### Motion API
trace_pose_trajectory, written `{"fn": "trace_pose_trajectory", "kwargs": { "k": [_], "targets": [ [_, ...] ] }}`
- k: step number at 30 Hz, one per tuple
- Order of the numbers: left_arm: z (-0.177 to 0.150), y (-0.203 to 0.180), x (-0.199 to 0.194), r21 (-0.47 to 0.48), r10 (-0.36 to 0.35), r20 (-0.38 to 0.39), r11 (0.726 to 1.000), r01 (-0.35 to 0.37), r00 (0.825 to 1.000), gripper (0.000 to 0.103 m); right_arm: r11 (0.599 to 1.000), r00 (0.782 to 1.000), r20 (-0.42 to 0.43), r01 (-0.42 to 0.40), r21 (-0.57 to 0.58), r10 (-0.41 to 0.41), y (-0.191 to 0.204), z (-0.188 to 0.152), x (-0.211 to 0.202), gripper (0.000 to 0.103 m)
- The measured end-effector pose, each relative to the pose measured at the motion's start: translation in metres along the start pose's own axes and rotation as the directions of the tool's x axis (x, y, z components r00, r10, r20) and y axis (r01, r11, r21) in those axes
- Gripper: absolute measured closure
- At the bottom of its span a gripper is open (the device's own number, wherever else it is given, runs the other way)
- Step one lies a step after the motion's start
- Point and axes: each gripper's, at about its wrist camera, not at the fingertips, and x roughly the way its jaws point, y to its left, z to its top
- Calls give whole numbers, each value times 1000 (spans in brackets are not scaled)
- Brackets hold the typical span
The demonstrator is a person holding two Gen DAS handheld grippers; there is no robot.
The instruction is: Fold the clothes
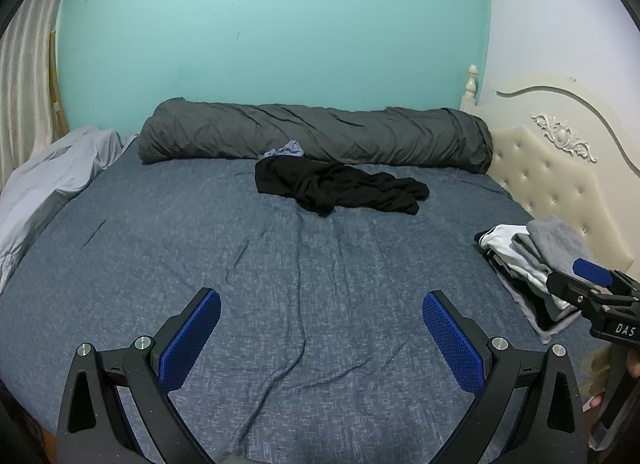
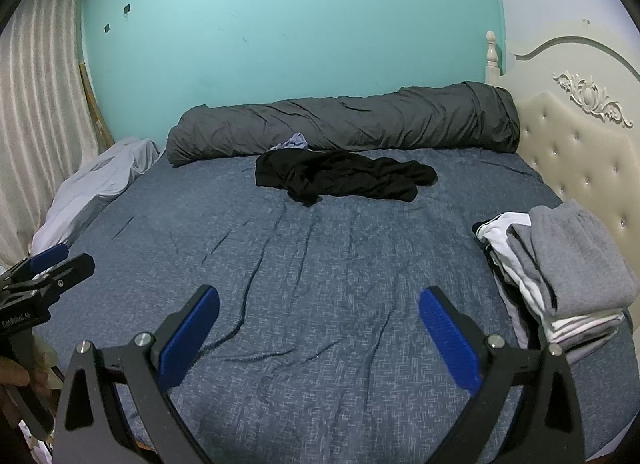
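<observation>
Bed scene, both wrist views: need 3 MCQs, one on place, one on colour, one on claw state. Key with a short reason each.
1. Where is the folded stack?
A. at the bed's right edge by the headboard
B. on top of the grey roll
C. at the bed's left edge by the curtain

2. What colour is the crumpled garment lying mid-bed, near the roll?
A. white
B. black
C. red

3. What state is the left claw in?
A. shut on the garment
B. shut on nothing
C. open, holding nothing

Key:
1 A, the stack lies beside the tufted cream headboard.
2 B, it reads black against the blue sheet.
3 C, its blue pads stand wide apart over bare sheet; the right claw looks the same.
</observation>
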Motion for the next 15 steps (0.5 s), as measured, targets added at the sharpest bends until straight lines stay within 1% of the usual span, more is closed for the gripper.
{"fn": "trace_pose_trajectory", "kwargs": {
  "k": [5, 9, 15],
  "targets": [
    [-5, 8, 22, -27, 0, -14, 1000, 0, 1000, 0, 1000, 1000, -15, -26, 5, 26, -3, -5, 23, 2],
    [-14, 21, 49, -70, 0, -30, 998, -2, 1000, 0, 999, 998, -28, -47, 9, 48, -5, -9, 41, 2],
    [-26, 45, 101, -112, 18, -57, 993, -24, 998, 0, 998, 994, -88, -58, 5, 59, -7, -19, 101, 2]
  ]
}}
